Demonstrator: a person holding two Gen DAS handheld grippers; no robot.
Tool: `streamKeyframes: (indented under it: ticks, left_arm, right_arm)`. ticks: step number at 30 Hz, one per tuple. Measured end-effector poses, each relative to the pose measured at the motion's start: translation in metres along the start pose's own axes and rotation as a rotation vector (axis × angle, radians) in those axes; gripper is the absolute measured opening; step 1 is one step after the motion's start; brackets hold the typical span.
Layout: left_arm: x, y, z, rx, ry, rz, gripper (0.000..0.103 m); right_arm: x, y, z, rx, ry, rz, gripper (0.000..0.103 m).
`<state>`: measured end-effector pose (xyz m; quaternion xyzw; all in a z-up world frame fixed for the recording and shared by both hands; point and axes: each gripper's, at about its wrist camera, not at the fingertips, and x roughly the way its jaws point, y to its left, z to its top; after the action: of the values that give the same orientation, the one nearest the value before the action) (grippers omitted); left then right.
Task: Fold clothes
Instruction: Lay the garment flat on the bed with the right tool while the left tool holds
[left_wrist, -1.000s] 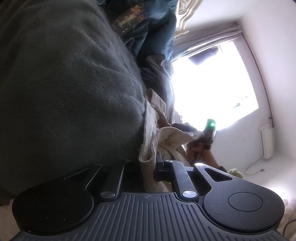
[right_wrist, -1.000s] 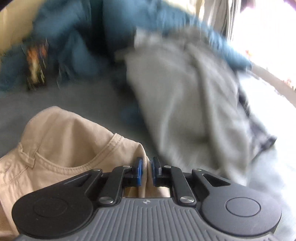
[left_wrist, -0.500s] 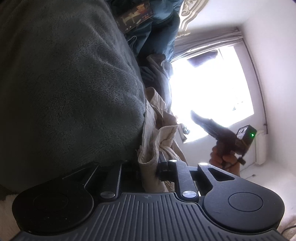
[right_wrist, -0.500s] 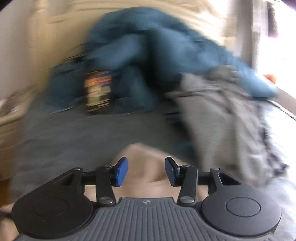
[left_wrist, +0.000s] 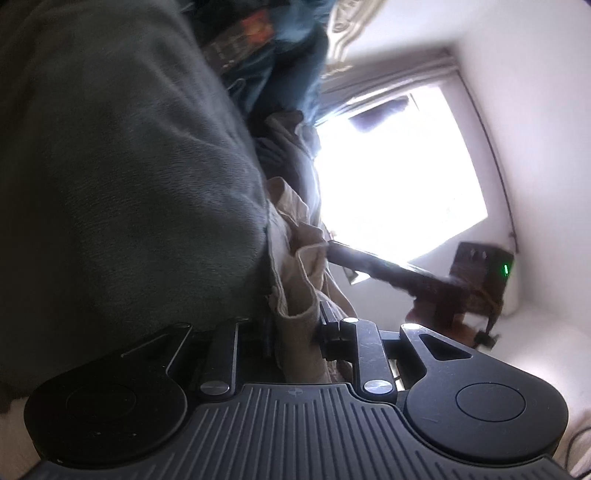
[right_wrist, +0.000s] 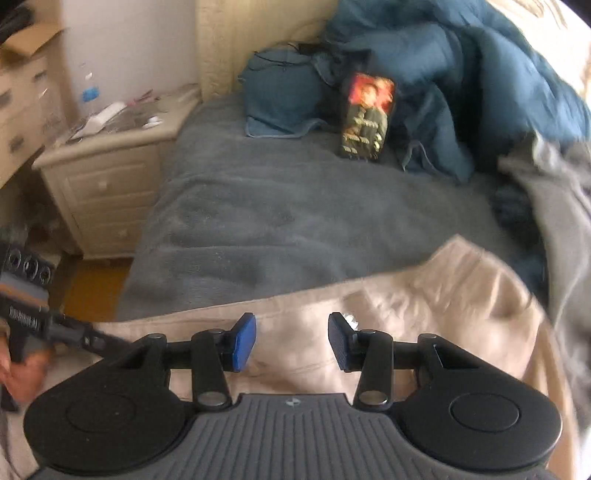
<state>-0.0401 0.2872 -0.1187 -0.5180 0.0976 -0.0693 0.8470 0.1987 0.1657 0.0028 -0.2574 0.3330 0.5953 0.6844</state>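
Beige trousers (right_wrist: 388, 306) are spread across a grey blanket (right_wrist: 295, 221) on the bed; their edge is pinched by the left gripper (left_wrist: 295, 332). The right gripper (right_wrist: 291, 339) is held above them, jaws apart and empty. Only its view shows the nightstand (right_wrist: 110, 177) and an illegibly printed box (right_wrist: 365, 118); the window (left_wrist: 399, 177) is seen from the left.

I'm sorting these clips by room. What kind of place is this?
Most likely a bedroom: a bed under a grey blanket, a cream nightstand beside it, and a bright curtained window.
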Motion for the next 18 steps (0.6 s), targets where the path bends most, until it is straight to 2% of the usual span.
streamKeyframes:
  ticks: [5, 7, 8, 11, 13, 14, 16, 18]
  left_arm:
    - [0.001, -0.006, 0.002, 0.048, 0.034, 0.031, 0.021]
    - [0.002, -0.007, 0.003, 0.049, 0.048, 0.06, 0.024]
    - [0.003, -0.007, 0.003, 0.043, 0.055, 0.08, 0.031]
    - [0.009, -0.013, 0.005, 0.047, 0.069, 0.124, 0.034]
    - [0.012, -0.019, 0.006, 0.074, 0.074, 0.151, 0.035]
    - [0.013, -0.024, 0.006, 0.104, 0.077, 0.172, 0.035]
    - [0.012, -0.035, 0.005, 0.183, 0.08, 0.219, 0.038]
    - [0.011, -0.049, 0.005, 0.273, 0.076, 0.269, 0.045]
  right_arm:
    - [0.02, -0.004, 0.002, 0.193, 0.042, -0.017, 0.046]
    - [0.037, -0.003, 0.003, 0.193, 0.053, -0.03, 0.045]
    - [0.046, -0.002, 0.004, 0.185, 0.056, -0.036, 0.044]
    - [0.065, 0.003, 0.005, 0.147, 0.056, -0.061, 0.04]
    - [0.06, 0.004, 0.007, 0.15, 0.046, -0.068, 0.038]
    - [0.052, 0.002, 0.008, 0.164, 0.027, -0.059, 0.034]
    - [0.031, -0.004, 0.008, 0.206, -0.025, -0.036, 0.034]
    - [0.009, -0.012, 0.006, 0.231, -0.077, -0.048, 0.037]
